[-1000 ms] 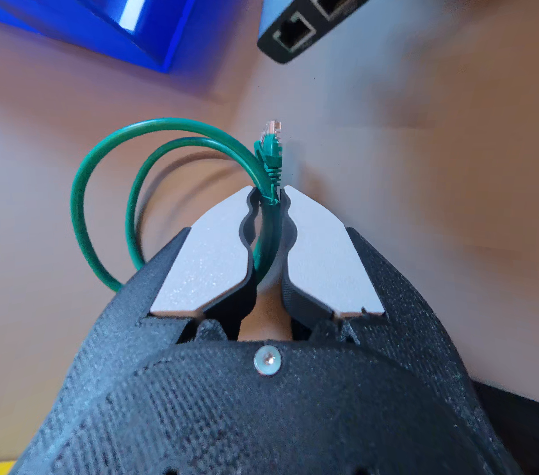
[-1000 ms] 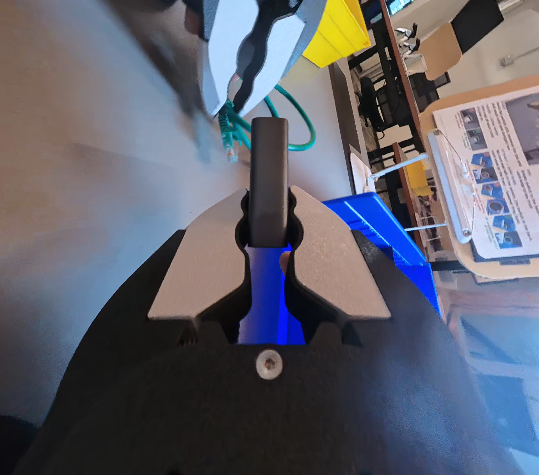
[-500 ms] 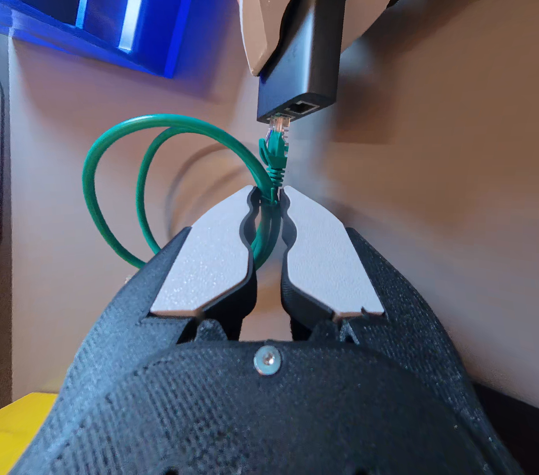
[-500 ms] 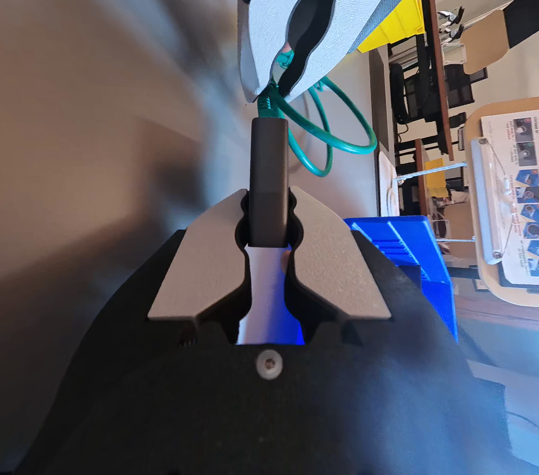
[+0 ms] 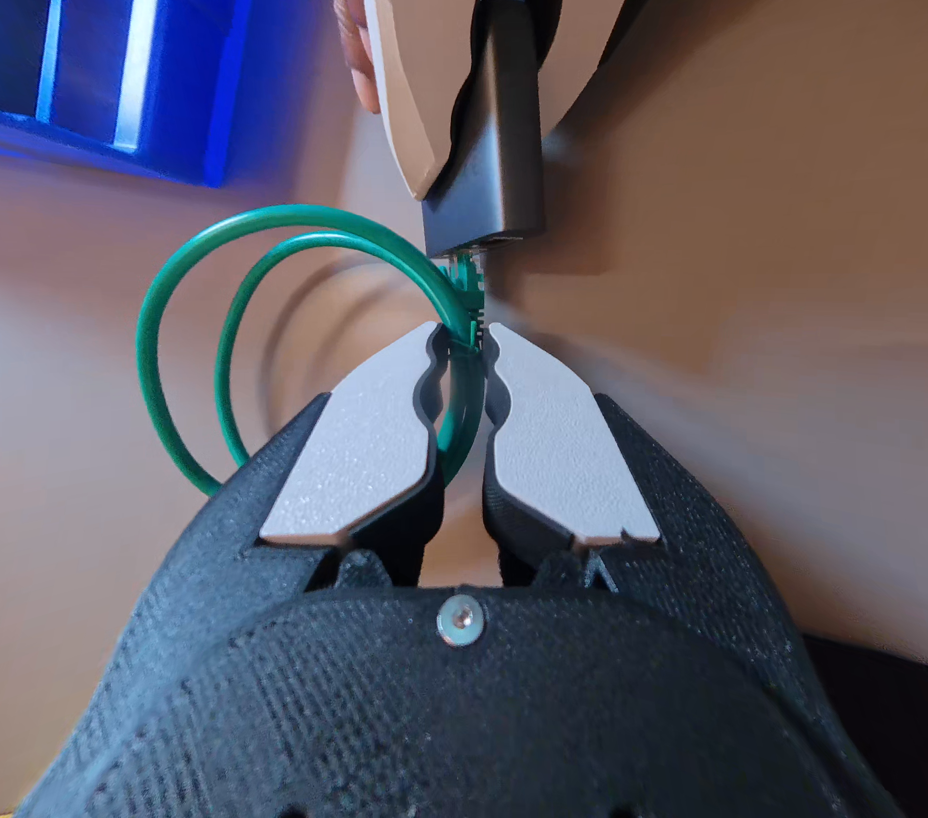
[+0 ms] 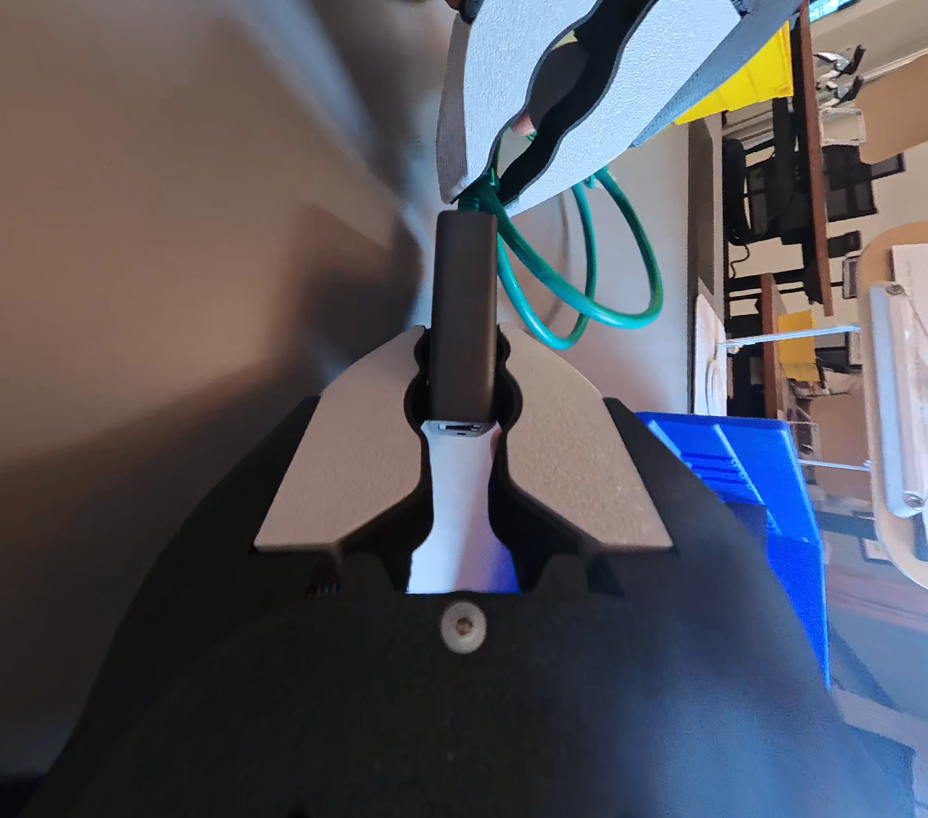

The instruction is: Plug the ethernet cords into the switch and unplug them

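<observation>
My left gripper point(image 5: 466, 332) is shut on a green ethernet cord point(image 5: 176, 292) just behind its plug point(image 5: 469, 279). The plug's clear tip sits in a port at the end of the black switch point(image 5: 494, 171). My right gripper point(image 6: 462, 337) is shut on that switch point(image 6: 462, 292) and holds it above the table, pointed at the left gripper. In the right wrist view the left gripper point(image 6: 482, 191) meets the switch's far end, with the cord point(image 6: 602, 292) looping off to the right. How deep the plug sits is hidden.
A blue bin point(image 5: 125, 31) stands on the tan table point(image 5: 728, 342) at the upper left of the left wrist view; it also shows in the right wrist view point(image 6: 743, 492). A yellow bin point(image 6: 743, 81) stands behind the left gripper. Desks and chairs lie beyond. About 5 cm separates my left fingertips from my right.
The switch and the plug have come together: a second ago they were apart, half a second ago the tip touched the port, now the tip is inside it.
</observation>
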A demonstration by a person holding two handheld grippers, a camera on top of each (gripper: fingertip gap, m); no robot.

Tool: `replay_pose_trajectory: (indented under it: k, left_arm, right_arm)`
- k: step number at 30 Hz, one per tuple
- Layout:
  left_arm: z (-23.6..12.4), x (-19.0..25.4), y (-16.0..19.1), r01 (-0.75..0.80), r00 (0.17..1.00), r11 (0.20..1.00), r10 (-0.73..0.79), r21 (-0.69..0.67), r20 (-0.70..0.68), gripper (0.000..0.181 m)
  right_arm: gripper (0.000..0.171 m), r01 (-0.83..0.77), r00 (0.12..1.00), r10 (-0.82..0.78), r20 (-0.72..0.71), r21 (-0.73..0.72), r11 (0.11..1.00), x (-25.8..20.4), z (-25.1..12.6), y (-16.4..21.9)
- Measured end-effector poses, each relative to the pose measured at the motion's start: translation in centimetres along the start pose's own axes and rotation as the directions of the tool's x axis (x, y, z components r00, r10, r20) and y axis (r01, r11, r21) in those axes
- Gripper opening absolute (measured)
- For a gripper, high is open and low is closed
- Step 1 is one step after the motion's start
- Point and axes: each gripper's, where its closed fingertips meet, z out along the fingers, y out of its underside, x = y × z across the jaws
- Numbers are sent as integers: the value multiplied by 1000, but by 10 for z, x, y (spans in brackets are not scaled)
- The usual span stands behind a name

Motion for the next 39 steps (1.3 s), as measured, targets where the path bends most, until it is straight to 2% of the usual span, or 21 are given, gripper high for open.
replay_pose_trajectory:
  k: [8, 13, 17, 22, 25, 27, 29, 36, 39]
  left_arm:
    - [-4, 2, -4, 12, 1000, 999, -11, 51, -21, 13]
    - [-25, -20, -14, -44, 991, 989, 25, 144, 131, 17]
    - [-34, -20, -27, -97, 979, 975, 58, 201, 193, 36]
    - [-43, -22, -40, -204, 946, 950, 129, 236, 298, 31]
    - [-46, -14, -48, -216, 953, 935, 139, 281, 269, 33]
    - [-36, -11, -46, -235, 949, 938, 165, 253, 268, 32]
    - [-31, -12, -47, -274, 933, 931, 197, 242, 300, 20]
    - [-35, -19, -40, -247, 942, 935, 171, 253, 287, 20]
    - [-33, -18, -41, -242, 946, 935, 168, 259, 278, 24]
  right_arm:
    - [21, -65, 998, 65, 18, 33, 997, 0, -2, -5]
    - [22, -166, 985, 168, -45, 43, 985, 26, -6, -8]
    - [22, -217, 973, 220, -70, 47, 975, 34, -10, -10]
    - [22, -209, 976, 209, -64, -5, 978, 32, -8, -6]
    - [22, -225, 973, 225, -51, 1, 974, 29, -7, -6]
    - [22, -232, 971, 234, -41, 28, 972, 30, -7, -12]
    - [22, -236, 971, 239, -30, 65, 970, 29, -6, -21]
    - [25, -266, 956, 284, -75, 191, 945, 40, -15, -31]
    - [22, -252, 961, 267, -68, 181, 951, 38, -15, -31]
